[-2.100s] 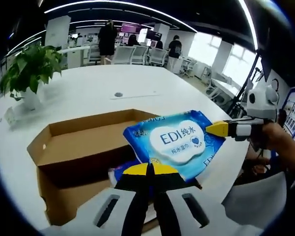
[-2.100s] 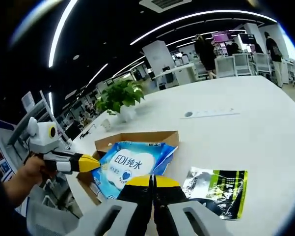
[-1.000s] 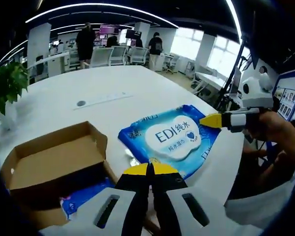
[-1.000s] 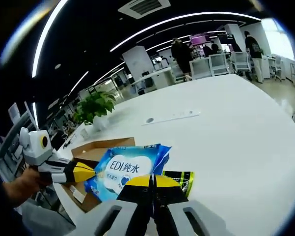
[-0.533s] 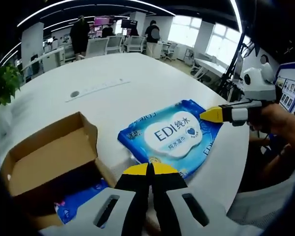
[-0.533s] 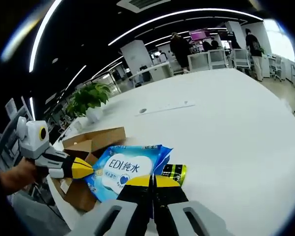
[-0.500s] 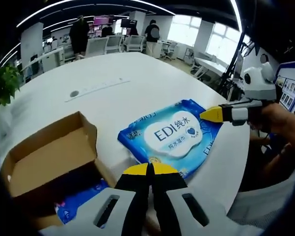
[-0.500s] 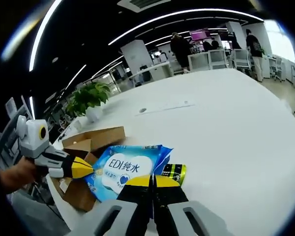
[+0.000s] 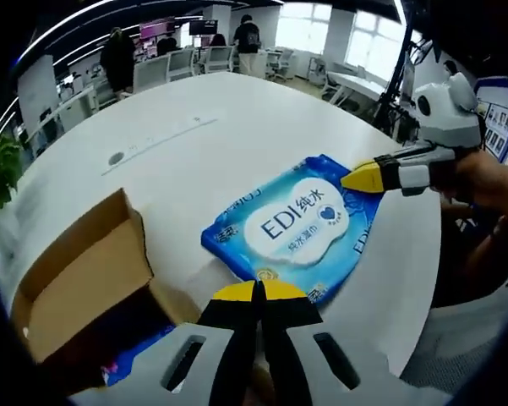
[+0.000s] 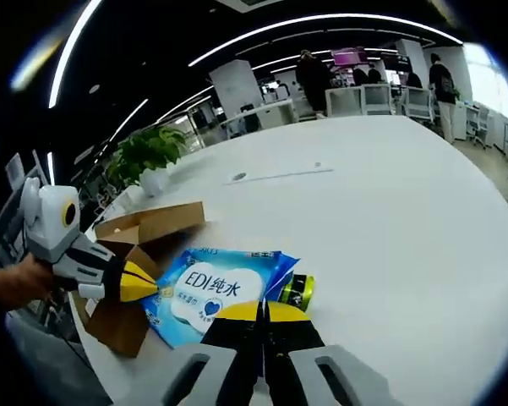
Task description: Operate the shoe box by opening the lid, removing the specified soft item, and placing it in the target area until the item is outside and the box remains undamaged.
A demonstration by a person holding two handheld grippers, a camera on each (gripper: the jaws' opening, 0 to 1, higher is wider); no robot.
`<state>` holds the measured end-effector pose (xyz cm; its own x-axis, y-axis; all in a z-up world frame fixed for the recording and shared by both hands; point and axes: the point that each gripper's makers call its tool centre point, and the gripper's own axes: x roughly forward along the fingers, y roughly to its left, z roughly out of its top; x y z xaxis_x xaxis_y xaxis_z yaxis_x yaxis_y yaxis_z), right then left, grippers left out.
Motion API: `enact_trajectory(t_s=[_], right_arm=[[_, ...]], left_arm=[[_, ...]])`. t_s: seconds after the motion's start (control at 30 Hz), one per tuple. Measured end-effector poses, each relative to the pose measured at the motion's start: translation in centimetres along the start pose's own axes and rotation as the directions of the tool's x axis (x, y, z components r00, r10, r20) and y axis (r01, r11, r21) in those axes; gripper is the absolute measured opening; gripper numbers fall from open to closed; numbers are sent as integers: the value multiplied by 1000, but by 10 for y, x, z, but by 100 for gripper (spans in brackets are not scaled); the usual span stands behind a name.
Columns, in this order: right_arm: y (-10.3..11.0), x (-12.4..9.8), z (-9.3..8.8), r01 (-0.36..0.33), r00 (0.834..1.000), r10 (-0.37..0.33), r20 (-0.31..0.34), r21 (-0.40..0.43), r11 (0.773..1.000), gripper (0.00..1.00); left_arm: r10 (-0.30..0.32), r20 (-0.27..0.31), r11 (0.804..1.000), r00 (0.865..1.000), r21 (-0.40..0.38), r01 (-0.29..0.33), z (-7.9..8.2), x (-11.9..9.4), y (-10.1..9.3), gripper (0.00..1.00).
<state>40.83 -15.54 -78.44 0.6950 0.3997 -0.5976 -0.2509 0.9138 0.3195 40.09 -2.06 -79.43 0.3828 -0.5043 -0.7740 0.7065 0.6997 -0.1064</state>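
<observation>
While both grippers are pinching the wipes pack [image 9: 297, 222] between them, it is coming down over the white desk [image 9: 186, 161], clear of the box [image 9: 80, 279]. Two seconds ago the pack was hanging over the open box; now, in the left gripper view, it is sitting at centre frame with the box off at lower left, lid open and another blue pack showing inside. The left gripper [image 9: 258, 292] is closed on the pack's near edge at bottom centre, and the right gripper [image 9: 365, 177] is closed on its corner at the right. In the right gripper view the pack [image 10: 215, 293] is lying low at lower centre, partly covering a green-and-black pouch [image 10: 296, 291], with the box [image 10: 139, 233] to its left. By my judgement the removal is done and the box looks unharmed; setting the pack flat and letting go is what remains.
</observation>
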Motion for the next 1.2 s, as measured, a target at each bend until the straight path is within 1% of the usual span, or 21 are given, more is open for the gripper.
enact_trajectory(t_s=[0.13, 0.27, 0.37, 0.5, 0.53, 0.67, 0.77, 0.9, 1.0, 1.1, 1.2], right_arm=[[-3, 2, -3, 13, 1000, -13, -3, 0, 1000, 0], [-8, 7, -8, 23, 1000, -23, -10, 0, 1000, 0], [-8, 8, -11, 31, 999, -32, -15, -15, 999, 0], [-10, 10, -15, 38, 999, -39, -19, -24, 999, 0], [-11, 10, -15, 39, 999, -39, -16, -22, 999, 0], [-14, 11, -15, 49, 999, -49, -14, -26, 998, 0], [-15, 11, -17, 58, 998, -59, -21, -36, 998, 0], [-18, 11, -19, 70, 997, -71, -18, -42, 997, 0], [-20, 12, -21, 82, 996, -83, -19, -47, 996, 0], [-20, 10, -20, 94, 995, -94, -15, -47, 994, 0], [-21, 8, -19, 103, 995, -104, -14, -50, 993, 0]], left_arm=[[3, -11, 1000, 1000, 16, -2, 0, 3, -1, 0], [18, -26, 998, 1000, 64, -16, 0, 5, -1, 0], [28, -40, 994, 999, 102, -24, -2, 7, -2, 0], [44, -65, 985, 997, 171, -32, -7, 9, -5, 0], [51, -67, 979, 996, 200, -37, -8, 10, -5, 0], [60, -62, 973, 996, 227, -44, -10, 12, -6, 0], [63, -73, 964, 995, 262, -42, -12, 14, -7, 0], [68, -76, 962, 995, 270, -45, -14, 14, -7, 0], [62, -73, 964, 995, 265, -40, -15, 15, -7, 0], [59, -71, 961, 996, 274, -38, -16, 14, -7, 0], [55, -71, 964, 996, 265, -34, -15, 12, -7, 2]])
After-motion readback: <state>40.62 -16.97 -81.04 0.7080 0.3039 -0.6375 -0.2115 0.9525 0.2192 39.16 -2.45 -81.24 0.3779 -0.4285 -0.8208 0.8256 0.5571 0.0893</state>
